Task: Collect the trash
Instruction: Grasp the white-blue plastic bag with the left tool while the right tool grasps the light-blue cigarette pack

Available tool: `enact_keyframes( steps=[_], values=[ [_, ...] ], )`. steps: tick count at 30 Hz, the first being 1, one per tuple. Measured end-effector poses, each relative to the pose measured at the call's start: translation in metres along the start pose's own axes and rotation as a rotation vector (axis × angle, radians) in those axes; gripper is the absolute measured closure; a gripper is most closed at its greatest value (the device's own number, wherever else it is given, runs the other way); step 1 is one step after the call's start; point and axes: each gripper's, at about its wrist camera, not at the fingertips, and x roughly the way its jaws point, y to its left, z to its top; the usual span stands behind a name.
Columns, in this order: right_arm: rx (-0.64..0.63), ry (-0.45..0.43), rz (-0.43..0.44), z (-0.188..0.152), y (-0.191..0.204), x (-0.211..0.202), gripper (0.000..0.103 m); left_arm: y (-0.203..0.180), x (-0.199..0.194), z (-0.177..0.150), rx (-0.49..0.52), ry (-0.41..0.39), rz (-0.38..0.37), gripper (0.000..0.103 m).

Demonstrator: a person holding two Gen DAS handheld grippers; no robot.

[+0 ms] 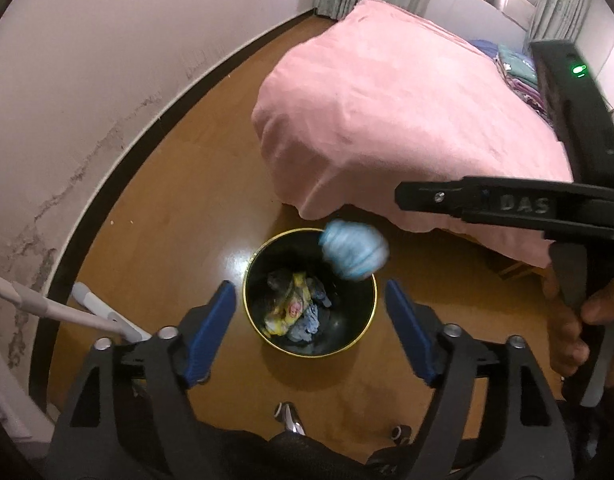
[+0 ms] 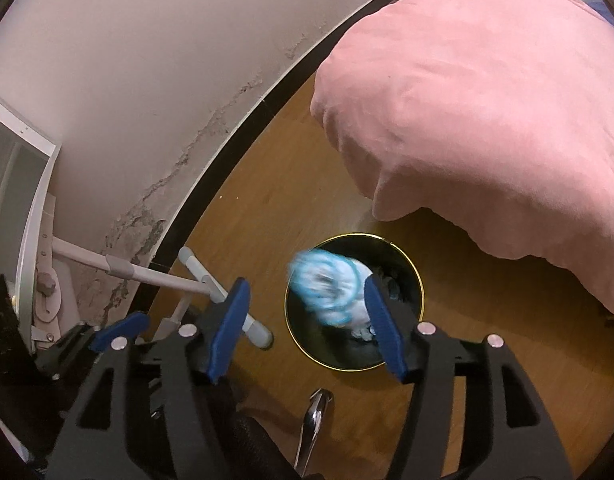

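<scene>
black gold-rimmed bin (image 1: 371, 312) holds crumpled trash (image 1: 293, 308); left gripper (image 1: 309, 320) and right gripper (image 2: 305, 320) gape apart, empty.

The left gripper (image 1: 309, 328) points steeply down, its two blue-padded fingers (image 1: 213, 330) spread wide with nothing pressed between them. In the left wrist view the right gripper's black body reaches in from 3 o'clock, one finger lying level toward 9 o'clock, and a hand (image 1: 571, 320) wraps its handle at 4 o'clock. The right gripper (image 2: 307, 324) also tilts steeply down, jaws parted, pads touching nothing. In the right wrist view the tip of a left finger (image 2: 119, 332) shows at 8 o'clock.
</scene>
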Motion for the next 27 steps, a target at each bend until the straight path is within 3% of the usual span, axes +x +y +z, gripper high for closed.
enact_keyframes(
  steps=[4,6,10,13,17,24,27],
  values=[
    [-0.037,-0.019,-0.013,0.0,0.011,-0.005,0.037,-0.002,-0.034,-0.003,0.018,-0.049,0.04,0.013],
    [-0.082,-0.037,-0.027,-0.001,0.024,-0.01,0.03,-0.002,-0.062,-0.006,0.021,-0.084,0.063,0.011],
    [-0.189,-0.11,-0.038,-0.006,0.066,-0.034,0.025,0.005,-0.129,-0.016,0.007,-0.164,0.091,0.01],
    [-0.267,-0.163,-0.01,-0.015,0.106,-0.053,0.019,0.022,-0.185,-0.035,-0.004,-0.222,0.16,0.009],
    [-0.384,-0.186,0.077,-0.036,0.176,-0.069,0.017,0.067,-0.254,-0.075,-0.058,-0.267,0.328,0.008],
    [-0.63,-0.135,0.224,-0.083,0.312,-0.064,0.015,0.173,-0.327,-0.166,-0.303,-0.238,0.703,0.008],
    [-0.664,-0.069,0.279,-0.097,0.357,-0.051,0.014,0.21,-0.339,-0.204,-0.429,-0.222,0.713,0.008]
  ],
)
